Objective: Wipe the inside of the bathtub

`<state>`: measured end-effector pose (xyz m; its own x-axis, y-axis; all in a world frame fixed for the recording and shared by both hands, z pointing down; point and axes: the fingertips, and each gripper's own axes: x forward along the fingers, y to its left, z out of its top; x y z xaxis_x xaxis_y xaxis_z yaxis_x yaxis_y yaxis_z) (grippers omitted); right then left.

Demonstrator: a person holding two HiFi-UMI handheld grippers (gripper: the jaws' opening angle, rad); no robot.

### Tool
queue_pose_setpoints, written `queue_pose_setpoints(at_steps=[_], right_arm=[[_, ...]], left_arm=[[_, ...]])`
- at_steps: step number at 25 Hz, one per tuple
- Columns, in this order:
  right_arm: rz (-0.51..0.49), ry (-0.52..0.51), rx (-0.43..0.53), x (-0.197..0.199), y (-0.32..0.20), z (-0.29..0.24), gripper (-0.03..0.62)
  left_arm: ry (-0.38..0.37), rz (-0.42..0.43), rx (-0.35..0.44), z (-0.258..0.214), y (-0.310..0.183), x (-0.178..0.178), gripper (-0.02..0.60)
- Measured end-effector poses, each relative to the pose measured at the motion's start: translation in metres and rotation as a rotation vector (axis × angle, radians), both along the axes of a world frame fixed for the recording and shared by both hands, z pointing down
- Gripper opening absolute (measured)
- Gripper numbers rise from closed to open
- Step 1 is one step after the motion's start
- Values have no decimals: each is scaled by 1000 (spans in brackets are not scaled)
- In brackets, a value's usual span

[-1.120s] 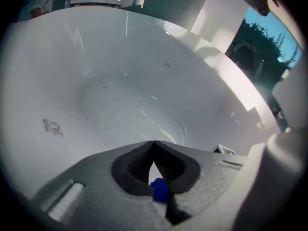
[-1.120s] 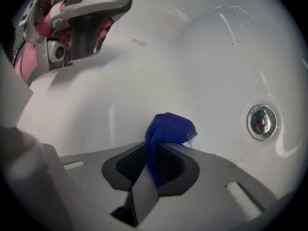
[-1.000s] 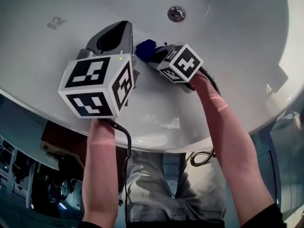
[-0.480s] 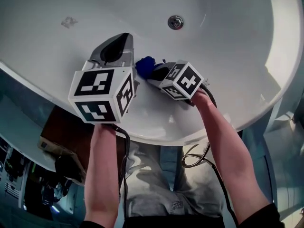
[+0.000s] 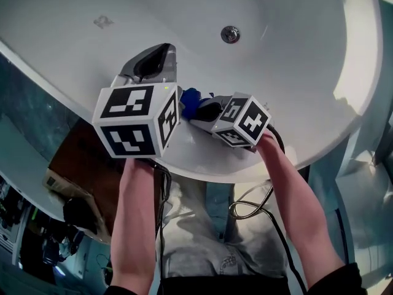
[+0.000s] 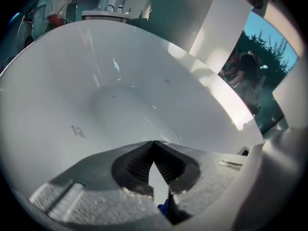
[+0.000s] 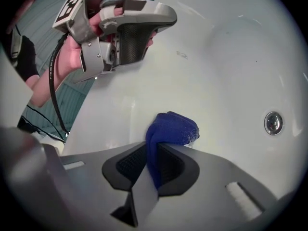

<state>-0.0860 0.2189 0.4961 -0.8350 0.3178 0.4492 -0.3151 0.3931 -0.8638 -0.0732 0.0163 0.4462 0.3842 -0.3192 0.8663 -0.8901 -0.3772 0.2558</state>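
The white bathtub [image 5: 295, 72] curves below me, its round metal drain [image 5: 230, 34] on the bottom. My right gripper [image 5: 198, 107] is shut on a dark blue cloth [image 5: 189, 102], which presses against the tub's near inner wall. In the right gripper view the cloth [image 7: 171, 128] bulges out past the jaw tips of the right gripper [image 7: 153, 146], and the drain [image 7: 273, 122] lies to the right. My left gripper [image 5: 153, 55] hovers just left of the cloth, above the tub wall. Seen in its own view, the left gripper [image 6: 154, 143] has its tips touching and holds nothing.
A small grey smudge [image 5: 102, 22] marks the tub floor at the far left; that smudge [image 6: 77, 130] also shows in the left gripper view. The tub's near rim [image 5: 202, 171] runs just under both hands. Cables hang by the person's legs [image 5: 245, 208].
Both grippers have drawn back toward the tub's near rim, keeping side by side. The blue cloth stays clamped in the right gripper; the left stays shut.
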Motion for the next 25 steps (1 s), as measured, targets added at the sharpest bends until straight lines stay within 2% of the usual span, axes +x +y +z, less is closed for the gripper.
queue_pose_setpoints(at_steps=[13, 19, 25], right_arm=[[-10, -36, 42, -6, 18, -65, 72], [-7, -74, 60, -12, 24, -104, 72], [18, -122, 108, -11, 28, -138, 72]], left_arm=[[-51, -25, 25, -50, 18, -19, 5], [-44, -35, 38, -70, 22, -29, 5], [-55, 15, 58, -82, 28, -31, 5]])
